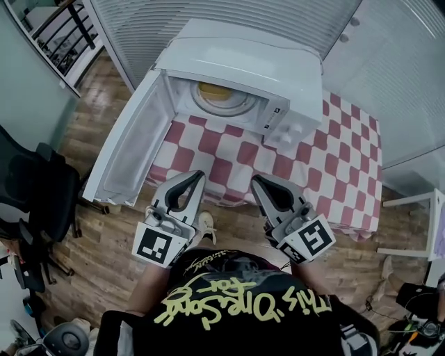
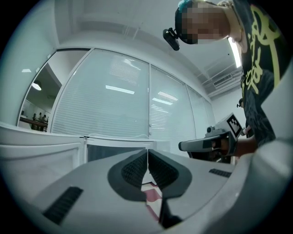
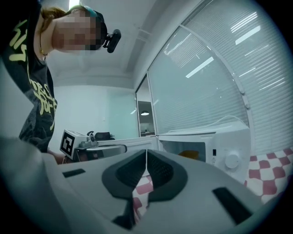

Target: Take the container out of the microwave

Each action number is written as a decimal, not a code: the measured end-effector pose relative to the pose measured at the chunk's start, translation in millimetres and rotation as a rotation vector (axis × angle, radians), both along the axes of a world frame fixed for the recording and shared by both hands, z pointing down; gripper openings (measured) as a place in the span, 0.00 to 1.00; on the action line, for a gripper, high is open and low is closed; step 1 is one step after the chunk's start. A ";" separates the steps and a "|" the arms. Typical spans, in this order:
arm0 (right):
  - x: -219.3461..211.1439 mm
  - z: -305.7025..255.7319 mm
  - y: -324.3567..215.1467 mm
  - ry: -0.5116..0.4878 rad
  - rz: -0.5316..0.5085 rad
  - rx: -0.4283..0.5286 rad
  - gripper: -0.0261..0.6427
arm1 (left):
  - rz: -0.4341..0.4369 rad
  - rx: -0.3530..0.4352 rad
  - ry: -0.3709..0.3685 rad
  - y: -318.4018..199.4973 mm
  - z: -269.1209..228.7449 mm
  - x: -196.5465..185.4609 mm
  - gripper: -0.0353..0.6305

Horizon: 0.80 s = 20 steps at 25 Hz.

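A white microwave stands on a red-and-white checked table, its door swung open to the left. A yellow container sits inside on the turntable; the right gripper view also shows the yellow container in the cavity. My left gripper and right gripper hover side by side at the table's near edge, short of the microwave. Both are shut with nothing between the pads. In the left gripper view my left gripper points toward the microwave's door side.
The open door juts out over the wooden floor left of the table. A black chair stands at the far left. White shelving is at the right. Blinds cover the glass wall behind the microwave.
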State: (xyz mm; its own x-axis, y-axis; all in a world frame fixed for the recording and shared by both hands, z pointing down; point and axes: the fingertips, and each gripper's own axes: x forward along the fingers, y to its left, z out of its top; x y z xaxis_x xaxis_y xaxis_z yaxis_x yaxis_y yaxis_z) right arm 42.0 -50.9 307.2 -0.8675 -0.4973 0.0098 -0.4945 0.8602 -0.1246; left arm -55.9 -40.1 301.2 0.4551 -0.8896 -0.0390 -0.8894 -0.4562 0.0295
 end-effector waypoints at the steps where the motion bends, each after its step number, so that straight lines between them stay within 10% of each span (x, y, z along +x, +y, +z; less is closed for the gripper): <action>1: -2.6 -0.1 -3.8 0.000 0.005 -0.003 0.06 | 0.004 -0.001 0.000 -4.1 0.1 -2.7 0.07; 20: -43.2 9.8 -74.2 0.010 0.127 -0.014 0.06 | 0.084 -0.028 -0.017 -77.3 14.9 -46.2 0.07</action>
State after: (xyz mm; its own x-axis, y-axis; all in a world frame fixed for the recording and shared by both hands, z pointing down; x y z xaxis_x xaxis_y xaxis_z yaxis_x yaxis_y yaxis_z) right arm -1.3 -125.1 316.9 -0.7975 -0.6028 0.0254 -0.6005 0.7889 -0.1305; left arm -102.1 -117.5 316.1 0.5289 -0.8487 -0.0063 -0.8483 -0.5288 0.0280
